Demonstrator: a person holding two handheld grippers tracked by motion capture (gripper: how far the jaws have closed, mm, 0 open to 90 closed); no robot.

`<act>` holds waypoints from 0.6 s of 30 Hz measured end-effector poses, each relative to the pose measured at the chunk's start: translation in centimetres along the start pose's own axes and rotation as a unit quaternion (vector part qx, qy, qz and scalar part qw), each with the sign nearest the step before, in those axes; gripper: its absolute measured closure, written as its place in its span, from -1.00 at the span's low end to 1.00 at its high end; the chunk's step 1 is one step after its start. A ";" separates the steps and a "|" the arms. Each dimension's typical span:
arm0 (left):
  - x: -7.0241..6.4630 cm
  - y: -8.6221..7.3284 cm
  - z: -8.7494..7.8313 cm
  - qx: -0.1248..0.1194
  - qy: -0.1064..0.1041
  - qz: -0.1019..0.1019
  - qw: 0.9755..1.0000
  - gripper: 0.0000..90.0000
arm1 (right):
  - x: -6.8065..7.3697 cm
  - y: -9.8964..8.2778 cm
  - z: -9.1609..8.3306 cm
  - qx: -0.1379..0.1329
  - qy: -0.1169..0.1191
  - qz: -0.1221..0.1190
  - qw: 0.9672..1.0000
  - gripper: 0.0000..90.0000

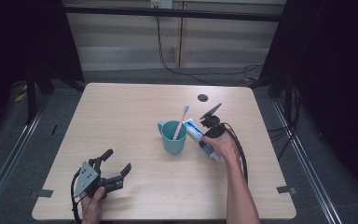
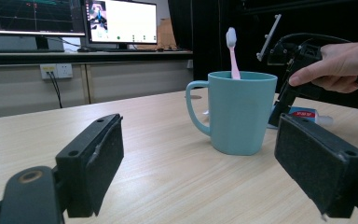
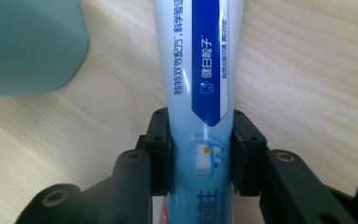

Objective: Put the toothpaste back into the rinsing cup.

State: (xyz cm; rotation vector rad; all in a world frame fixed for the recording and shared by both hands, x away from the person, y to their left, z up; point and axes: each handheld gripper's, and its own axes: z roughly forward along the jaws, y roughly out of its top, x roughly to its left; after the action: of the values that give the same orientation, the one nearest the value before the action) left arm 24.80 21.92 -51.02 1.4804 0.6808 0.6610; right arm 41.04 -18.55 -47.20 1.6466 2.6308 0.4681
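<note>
Now the right gripper (image 3: 201,154) clamps a toothpaste tube (image 3: 200,70) from both sides, its pads pressing the tube's flanks as it lies on the wooden table (image 1: 121,121) just beside a teal mug (image 1: 172,136). A pink toothbrush (image 1: 181,121) stands in the mug. Nearer the person, the left gripper (image 1: 116,163) rests with its jaws spread wide and nothing between them.

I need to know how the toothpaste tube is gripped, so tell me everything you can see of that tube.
The toothpaste tube is white and glossy, like soft plastic, with a blue panel and printed characters. It lies flat on the wooden table, just right of the teal mug and apart from it. The right gripper is shut on it, one black pad pressing each side.
</note>
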 end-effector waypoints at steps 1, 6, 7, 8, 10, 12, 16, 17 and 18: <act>0.0 0.0 0.0 0.000 0.000 0.000 1.000 -0.65 | -0.1 0.0 0.0 -0.001 0.003 0.003 1.000 0.47; 0.0 0.0 0.0 0.001 -0.001 0.001 1.000 -0.65 | -0.4 -0.5 -0.1 -0.019 0.014 0.015 1.000 0.54; 0.0 0.0 0.0 0.000 -0.001 0.000 1.000 -0.65 | -0.4 -0.5 -0.2 -0.020 0.013 0.015 1.000 0.55; 0.0 0.0 0.0 0.000 -0.001 -0.001 1.000 -0.65 | -0.3 -0.5 -0.2 -0.020 0.013 0.014 1.000 0.57; 0.0 0.0 0.0 0.000 -0.001 -0.001 1.000 -0.65 | -0.5 -0.5 -0.3 -0.021 0.017 0.019 0.999 0.58; 0.0 0.0 0.0 0.000 -0.001 -0.003 1.000 -0.65 | -0.6 -0.6 -0.3 -0.023 0.021 0.022 0.999 0.59; 0.0 0.0 0.0 0.000 -0.001 -0.001 1.000 -0.65 | -0.7 -0.8 -0.4 -0.030 0.028 0.030 0.999 0.60; 0.0 0.0 0.0 0.001 -0.001 0.000 1.000 -0.65 | -0.7 -0.8 -0.4 -0.031 0.029 0.029 0.999 0.61; 0.0 0.0 0.0 0.000 -0.001 -0.002 1.000 -0.65 | -0.7 -0.9 -0.4 -0.032 0.029 0.030 0.999 0.61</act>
State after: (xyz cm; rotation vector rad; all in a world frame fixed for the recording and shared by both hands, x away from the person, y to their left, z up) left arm 24.79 21.90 -51.02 1.4789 0.6832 0.6559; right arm 40.53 -19.60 -47.12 1.7220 2.5836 0.6042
